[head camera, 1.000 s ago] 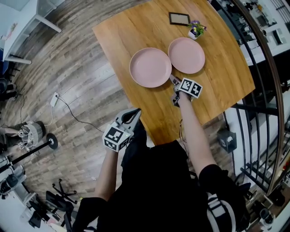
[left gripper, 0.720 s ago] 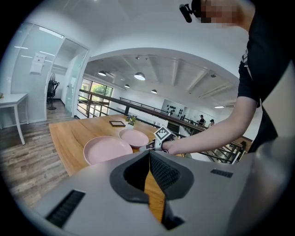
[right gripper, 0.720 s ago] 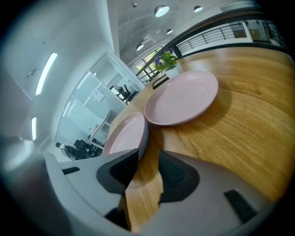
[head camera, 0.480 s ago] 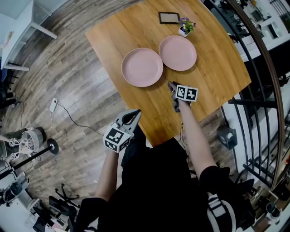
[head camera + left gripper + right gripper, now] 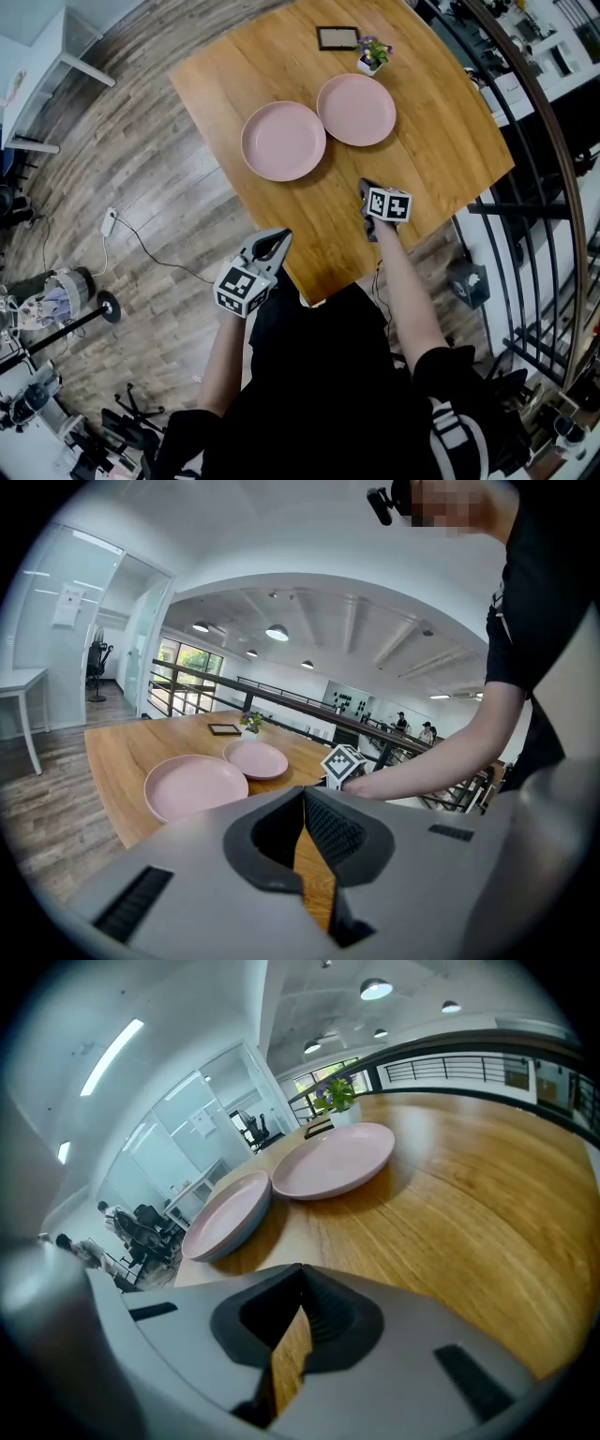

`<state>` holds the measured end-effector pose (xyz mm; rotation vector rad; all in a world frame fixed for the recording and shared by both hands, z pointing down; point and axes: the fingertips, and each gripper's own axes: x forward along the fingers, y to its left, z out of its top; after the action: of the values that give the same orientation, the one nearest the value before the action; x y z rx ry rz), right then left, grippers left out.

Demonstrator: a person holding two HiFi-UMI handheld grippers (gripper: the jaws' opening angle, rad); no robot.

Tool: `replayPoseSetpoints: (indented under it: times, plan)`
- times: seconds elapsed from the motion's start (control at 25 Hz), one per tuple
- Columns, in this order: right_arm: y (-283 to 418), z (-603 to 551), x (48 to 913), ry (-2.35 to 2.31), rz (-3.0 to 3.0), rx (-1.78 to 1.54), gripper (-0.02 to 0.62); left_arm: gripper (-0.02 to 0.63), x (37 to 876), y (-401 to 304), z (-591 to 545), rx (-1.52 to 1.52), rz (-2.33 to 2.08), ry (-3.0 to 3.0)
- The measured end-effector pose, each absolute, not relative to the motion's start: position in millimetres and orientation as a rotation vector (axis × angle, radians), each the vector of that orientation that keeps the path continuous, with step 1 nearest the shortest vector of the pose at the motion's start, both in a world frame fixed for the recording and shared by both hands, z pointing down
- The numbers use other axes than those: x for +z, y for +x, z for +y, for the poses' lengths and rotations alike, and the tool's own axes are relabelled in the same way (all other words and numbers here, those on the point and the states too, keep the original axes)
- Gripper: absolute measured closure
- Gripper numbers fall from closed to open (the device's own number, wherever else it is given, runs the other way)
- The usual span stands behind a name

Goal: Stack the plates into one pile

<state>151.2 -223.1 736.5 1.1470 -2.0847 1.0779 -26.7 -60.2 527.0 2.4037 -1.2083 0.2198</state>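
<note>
Two pink plates lie side by side on the wooden table (image 5: 441, 122), apart from each other: the left plate (image 5: 283, 141) (image 5: 195, 785) (image 5: 228, 1213) and the right plate (image 5: 356, 109) (image 5: 258, 758) (image 5: 336, 1159). My right gripper (image 5: 366, 187) (image 5: 300, 1302) hovers over bare wood on the near side of the plates, shut, with nothing between its jaws. My left gripper (image 5: 277, 236) (image 5: 302, 794) is held off the table's near left edge, above the floor, shut and empty. It points toward the plates.
A small dark picture frame (image 5: 337, 37) and a little potted plant (image 5: 373, 54) stand at the table's far side, behind the right plate. A black railing (image 5: 553, 141) runs along the right. The floor to the left carries a cable and equipment.
My right gripper has drawn back from the left plate's rim toward the table's near edge. The left gripper has stayed where it was.
</note>
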Motion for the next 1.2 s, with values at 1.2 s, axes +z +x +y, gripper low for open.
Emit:
replayPoseSetpoints:
  times: [1.2]
  plan:
    - [197.8, -319.1, 739.0, 1.226, -2.122, 1.356, 0.485, 0.584, 534.6, 16.8, -80.0, 0.239, -1.307, 2.294]
